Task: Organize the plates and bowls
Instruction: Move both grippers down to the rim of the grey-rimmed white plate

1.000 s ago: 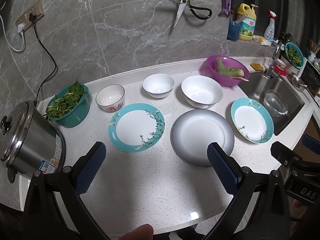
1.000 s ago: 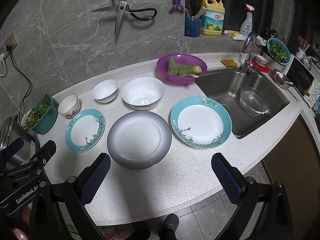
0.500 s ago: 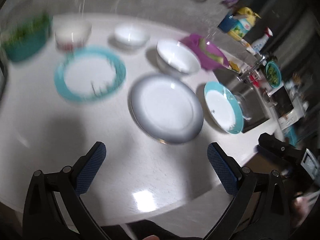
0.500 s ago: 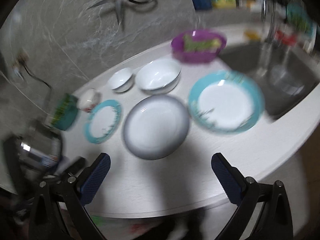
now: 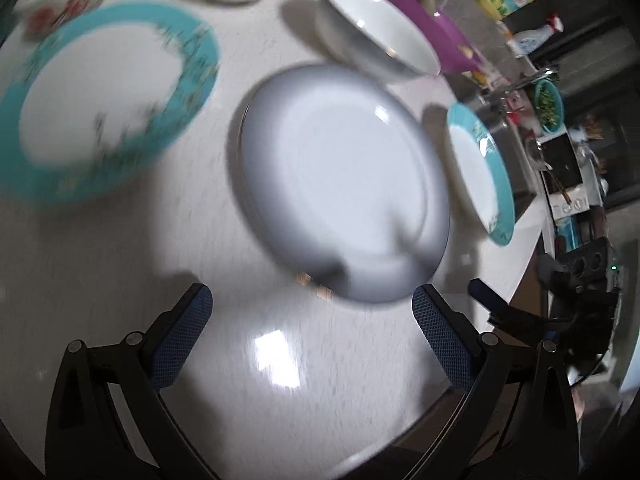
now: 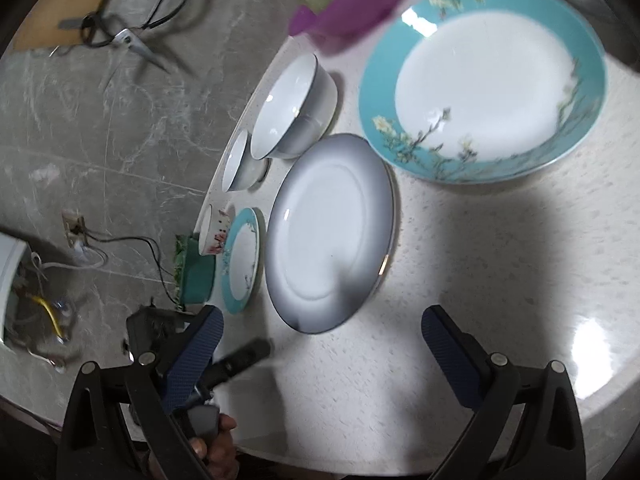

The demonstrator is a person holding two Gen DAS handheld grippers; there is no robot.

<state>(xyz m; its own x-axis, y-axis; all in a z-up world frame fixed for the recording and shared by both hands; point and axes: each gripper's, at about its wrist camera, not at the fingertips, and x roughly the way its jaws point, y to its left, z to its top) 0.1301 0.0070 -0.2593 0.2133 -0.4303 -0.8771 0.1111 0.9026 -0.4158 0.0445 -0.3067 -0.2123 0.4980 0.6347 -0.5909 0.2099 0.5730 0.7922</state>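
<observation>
A grey-rimmed white plate (image 5: 340, 184) lies on the white counter (image 5: 264, 360), also in the right wrist view (image 6: 332, 232). A small teal plate (image 5: 104, 100) lies left of it, a large teal plate (image 6: 480, 84) right of it. A large white bowl (image 5: 376, 40), a small white bowl (image 6: 240, 160) and a red-flowered bowl (image 6: 214, 232) stand behind. My left gripper (image 5: 312, 344) is open, low over the counter just before the grey plate. My right gripper (image 6: 320, 356) is open, low between the grey and large teal plates.
A purple bowl (image 6: 348, 4) stands behind the large teal plate. A green basin of greens (image 6: 192, 268) sits at the far left. Scissors (image 6: 128, 32) hang on the marble wall. The sink area (image 5: 516, 92) lies to the right. The counter's front edge is close below both grippers.
Both grippers have dropped down and forward toward the counter and tilted, so the plates look much larger. Both stay open. The dishes have not moved.
</observation>
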